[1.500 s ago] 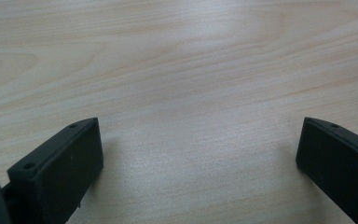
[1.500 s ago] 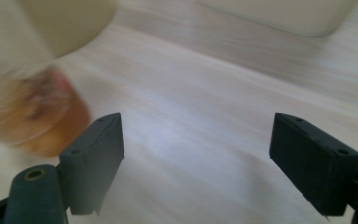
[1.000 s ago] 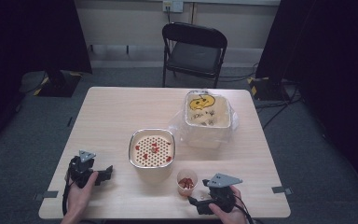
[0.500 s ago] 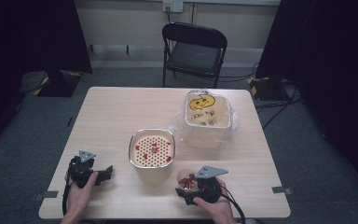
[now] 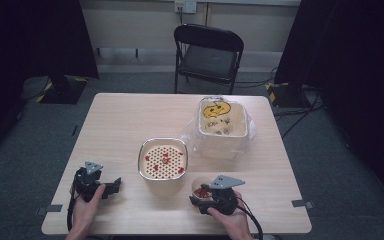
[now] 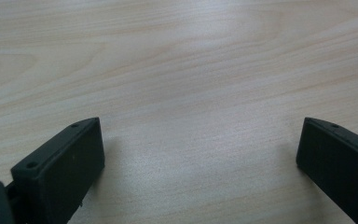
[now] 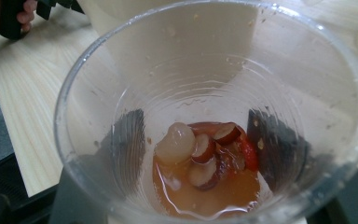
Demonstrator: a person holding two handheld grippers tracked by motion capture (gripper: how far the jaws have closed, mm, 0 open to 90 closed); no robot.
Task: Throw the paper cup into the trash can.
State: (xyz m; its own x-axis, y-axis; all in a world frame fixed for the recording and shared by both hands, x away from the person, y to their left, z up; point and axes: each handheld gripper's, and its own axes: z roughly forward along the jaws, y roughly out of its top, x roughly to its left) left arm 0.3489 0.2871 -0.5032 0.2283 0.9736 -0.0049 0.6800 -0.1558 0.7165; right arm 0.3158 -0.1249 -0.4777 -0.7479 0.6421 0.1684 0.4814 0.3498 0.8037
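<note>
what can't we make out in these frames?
- Right gripper pads: right gripper view, blurred behind the plastic cup wall; contact with the cup unclear.
- Cup's base: high view, hidden by the gripper.
- Strainer bowl bottom: high view, hidden under the perforated insert.
- Lined bin contents: too small.

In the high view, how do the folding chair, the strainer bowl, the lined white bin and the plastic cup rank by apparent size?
1. Folding chair, although farthest from the camera.
2. Lined white bin.
3. Strainer bowl, slightly smaller than the bin.
4. Plastic cup, clearly smallest, partly hidden by the right gripper.
</note>
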